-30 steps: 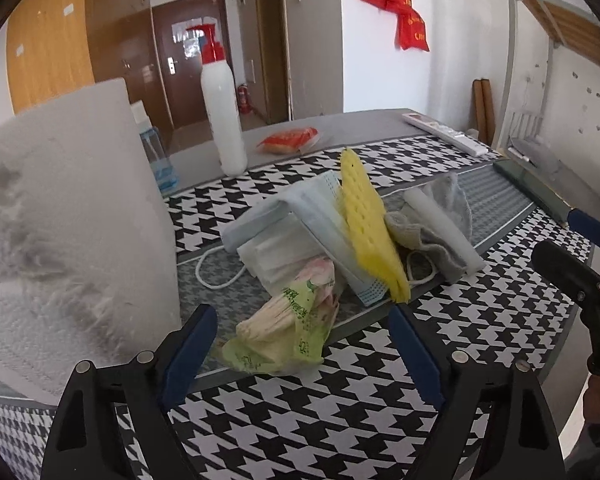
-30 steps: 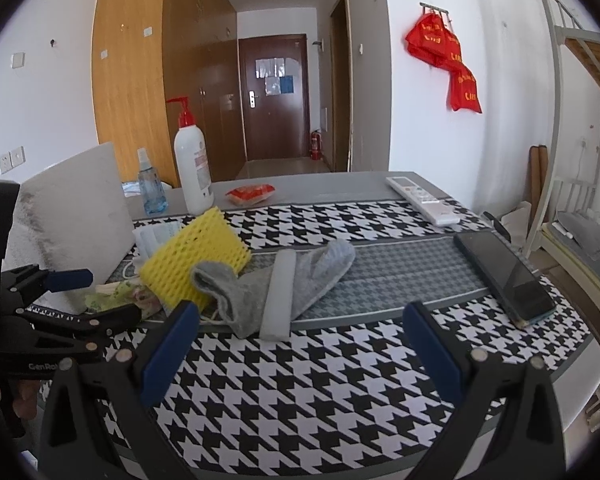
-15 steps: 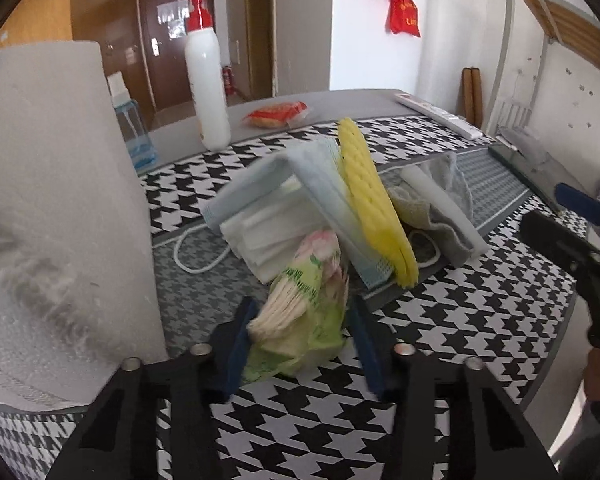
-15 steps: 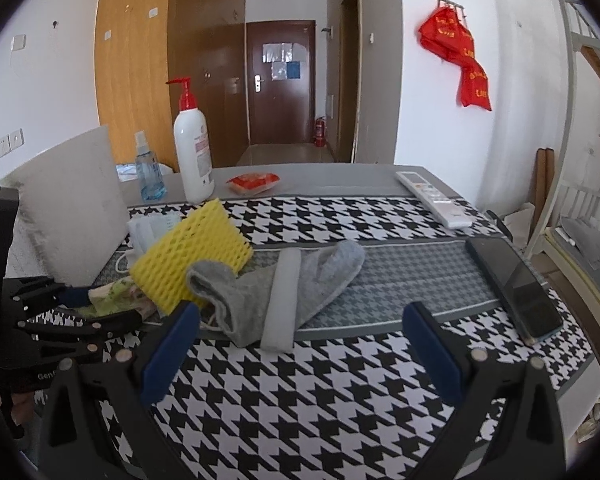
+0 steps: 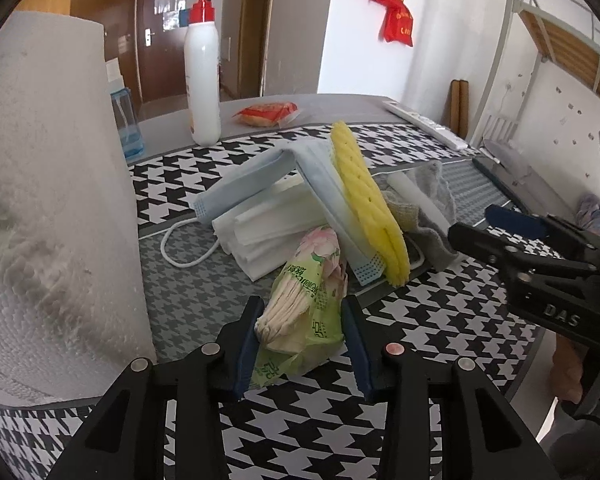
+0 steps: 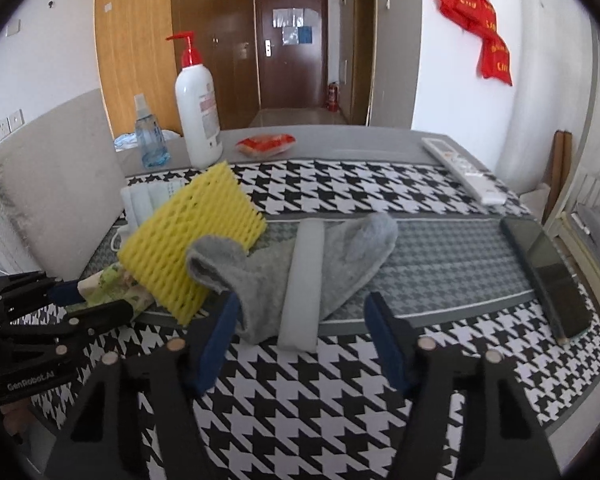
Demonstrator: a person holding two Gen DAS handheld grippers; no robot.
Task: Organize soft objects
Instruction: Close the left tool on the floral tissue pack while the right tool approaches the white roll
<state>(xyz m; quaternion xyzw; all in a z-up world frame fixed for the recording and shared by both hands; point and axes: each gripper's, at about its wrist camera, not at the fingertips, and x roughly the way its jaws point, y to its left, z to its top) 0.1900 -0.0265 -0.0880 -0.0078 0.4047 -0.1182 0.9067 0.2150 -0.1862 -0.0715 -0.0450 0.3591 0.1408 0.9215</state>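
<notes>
Green tissue pack (image 5: 304, 312) at the near end of the pile on the checked tablecloth (image 5: 440, 320), clamped and still being squeezed by the left gripper (image 5: 302, 334). Right gripper (image 6: 300, 340): jaws apart, closing around a grey sock (image 6: 340, 256) without touching it, beside a yellow foam net (image 6: 192, 240).

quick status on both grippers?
Left gripper: closing, pads pressing on the green tissue pack.
Right gripper: closing around the grey sock, no contact yet.

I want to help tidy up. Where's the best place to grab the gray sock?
Probably grab the gray sock at its near end, coming from the table's front edge. That end is free; its open cuff leans on the yellow foam net, and a white foam strip lies across its middle.
</notes>
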